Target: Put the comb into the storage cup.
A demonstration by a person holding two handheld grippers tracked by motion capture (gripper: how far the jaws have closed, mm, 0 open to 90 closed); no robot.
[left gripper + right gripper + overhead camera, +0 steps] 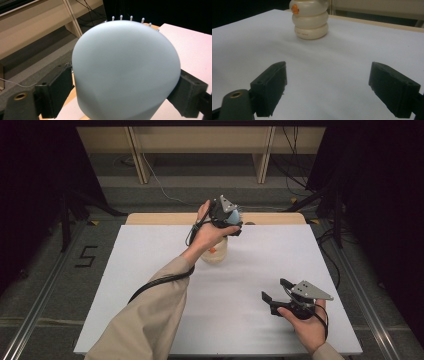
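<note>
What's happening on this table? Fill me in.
A person works two handheld grippers at a white table. The left gripper has a pale blue domed piece between its jaws, above a cream ringed container that stands at the far side. The right gripper rests near the front edge, open and empty.

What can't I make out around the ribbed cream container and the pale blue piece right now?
- Cream container: top cut off by the right gripper view's upper edge; in the high view the left hand covers it.
- Pale blue domed piece: blurred, its underside hidden; whether the left gripper's fingers press it, unclear.
- Container's small print: too small.
</note>
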